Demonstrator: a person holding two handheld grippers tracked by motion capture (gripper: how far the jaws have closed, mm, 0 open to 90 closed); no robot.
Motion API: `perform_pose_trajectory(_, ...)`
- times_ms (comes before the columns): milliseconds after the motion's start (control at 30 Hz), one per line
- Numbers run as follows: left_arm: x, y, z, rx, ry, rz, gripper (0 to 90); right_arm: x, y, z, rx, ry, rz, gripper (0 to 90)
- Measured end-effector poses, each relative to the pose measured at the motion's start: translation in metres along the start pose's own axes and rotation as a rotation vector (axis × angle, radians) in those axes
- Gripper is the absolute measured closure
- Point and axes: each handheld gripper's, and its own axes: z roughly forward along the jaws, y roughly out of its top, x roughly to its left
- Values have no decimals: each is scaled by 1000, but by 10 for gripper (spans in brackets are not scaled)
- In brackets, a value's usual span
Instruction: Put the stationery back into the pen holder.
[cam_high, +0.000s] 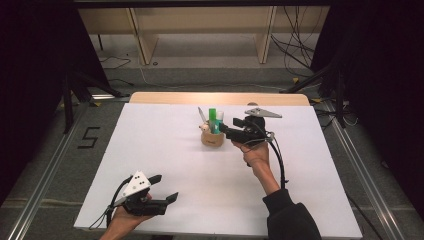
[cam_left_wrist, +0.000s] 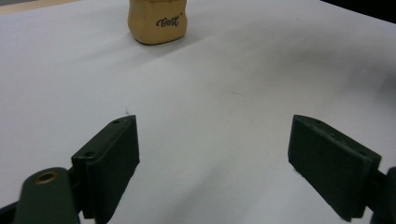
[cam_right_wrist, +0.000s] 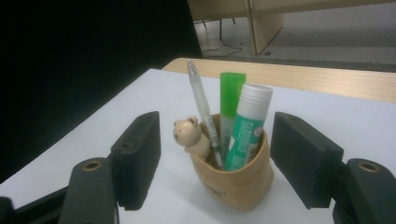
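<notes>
A tan soft pen holder (cam_high: 212, 139) stands mid-table, a little toward the far side. In it are a clear pen (cam_right_wrist: 201, 105), a green marker (cam_right_wrist: 231, 93), a green glue stick with a white cap (cam_right_wrist: 247, 126) and a small bear figure (cam_right_wrist: 189, 133). My right gripper (cam_high: 223, 131) is just right of the holder, pointing at it. In the right gripper view its jaws (cam_right_wrist: 217, 154) stand open, the holder (cam_right_wrist: 238, 179) framed between them, pads clear of it. My left gripper (cam_high: 167, 187) rests open near the front left edge, empty (cam_left_wrist: 212, 158), facing the distant holder (cam_left_wrist: 158, 22).
A white sheet (cam_high: 165, 150) covers the table, with a wooden strip (cam_high: 220, 97) at the far edge. Beyond are shelf legs and cables on the floor. A "5" mark (cam_high: 89, 137) lies on the floor at left.
</notes>
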Motion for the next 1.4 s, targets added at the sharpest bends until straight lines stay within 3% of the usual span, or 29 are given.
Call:
perform_pose_trajectory(300,1,0,0,-2,0,-1,161,9,-12,-18,-1,34,-42,284)
perform_pose_trajectory(733,3,0,0,-4,0,-10,161,17,-28,-39,9,48,-95,204)
perform_pose_trajectory(1000,4,-1,1,-2,4,-19,161,21,-43,-51,2,86,-108,201)
perform_pose_trajectory(1400,4,-1,2,0,3,-9,161,26,-64,-63,23,101,-129,201)
